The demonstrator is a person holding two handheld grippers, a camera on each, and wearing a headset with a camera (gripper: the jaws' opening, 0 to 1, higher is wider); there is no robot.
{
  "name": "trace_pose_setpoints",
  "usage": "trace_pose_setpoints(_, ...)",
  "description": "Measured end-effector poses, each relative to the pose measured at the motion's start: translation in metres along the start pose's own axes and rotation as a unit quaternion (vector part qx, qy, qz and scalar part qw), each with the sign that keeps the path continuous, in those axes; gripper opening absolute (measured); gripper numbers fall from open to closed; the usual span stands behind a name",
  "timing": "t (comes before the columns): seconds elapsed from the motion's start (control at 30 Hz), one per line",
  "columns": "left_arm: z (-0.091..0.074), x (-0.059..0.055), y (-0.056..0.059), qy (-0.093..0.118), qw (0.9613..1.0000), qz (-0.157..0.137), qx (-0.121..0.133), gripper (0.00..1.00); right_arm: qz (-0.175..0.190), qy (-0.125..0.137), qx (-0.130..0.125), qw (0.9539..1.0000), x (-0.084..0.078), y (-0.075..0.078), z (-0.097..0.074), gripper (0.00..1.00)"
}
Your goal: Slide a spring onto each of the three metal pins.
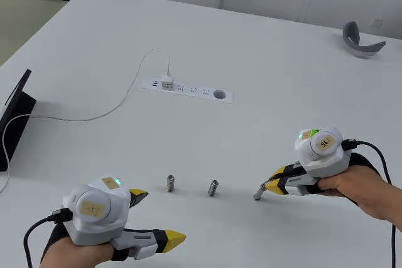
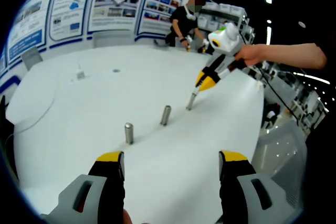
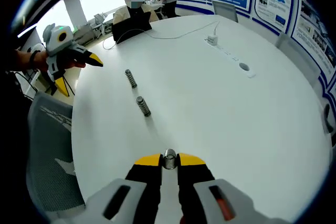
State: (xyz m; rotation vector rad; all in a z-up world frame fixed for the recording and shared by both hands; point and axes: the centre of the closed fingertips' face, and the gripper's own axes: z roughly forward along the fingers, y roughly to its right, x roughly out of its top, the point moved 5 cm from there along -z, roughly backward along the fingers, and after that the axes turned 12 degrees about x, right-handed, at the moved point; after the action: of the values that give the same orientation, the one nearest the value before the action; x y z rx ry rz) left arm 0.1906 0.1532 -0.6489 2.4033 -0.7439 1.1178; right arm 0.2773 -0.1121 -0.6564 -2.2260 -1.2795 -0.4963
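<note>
Springs stand in a short row low in the centre of the head view, on a white table (image 1: 264, 42). The first spring (image 1: 170, 183) and the second spring (image 1: 213, 187) stand upright and apart from each other, with nothing touching them. In the left gripper view they look like short metal posts. The third spring (image 1: 258, 194) is at the right end of the row, tilted, with its top between the yellow tips of the right gripper (image 1: 271, 186). In the right gripper view the jaws are pressed together around this coiled piece, low in the centre of that frame. Whether a pin sits inside it cannot be told.

The left gripper (image 1: 156, 216) is in the lower left corner of the head view, below and to the left of the first spring. Its jaws are spread wide with nothing between them.

A power strip (image 1: 188, 90) lies flat above the row, near the middle of the frame. A white plug (image 1: 167, 82) sits in its left end, and a thin white cable (image 1: 116, 106) runs from it towards the left edge.
</note>
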Motion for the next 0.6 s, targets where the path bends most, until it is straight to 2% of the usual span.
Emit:
trace_pose_setpoints(0.23, -0.001, 0.000, -0.001, 0.000, 1.0000, 0.000, 0.002, 0.75, -0.006, -0.010, 0.001, 0.9999, 0.000, 0.002, 0.006, 0.12)
trace_pose_setpoints(0.37, -0.001, -0.001, -0.001, -0.001, 1.0000, -0.002, 0.002, 0.75, -0.007, -0.006, 0.001, 1.0000, 0.004, 0.003, 0.009, 0.12)
trace_pose_setpoints(0.5, -0.001, -0.003, -0.001, -0.002, 1.0000, -0.002, 0.001, 0.75, -0.019, -0.024, 0.002, 0.9995, 0.001, 0.002, 0.015, 0.12)
trace_pose_setpoints(0.6, -0.001, -0.003, -0.001, -0.003, 1.0000, -0.003, 0.001, 0.75, -0.023, -0.027, 0.001, 0.9994, 0.001, 0.002, 0.018, 0.12)
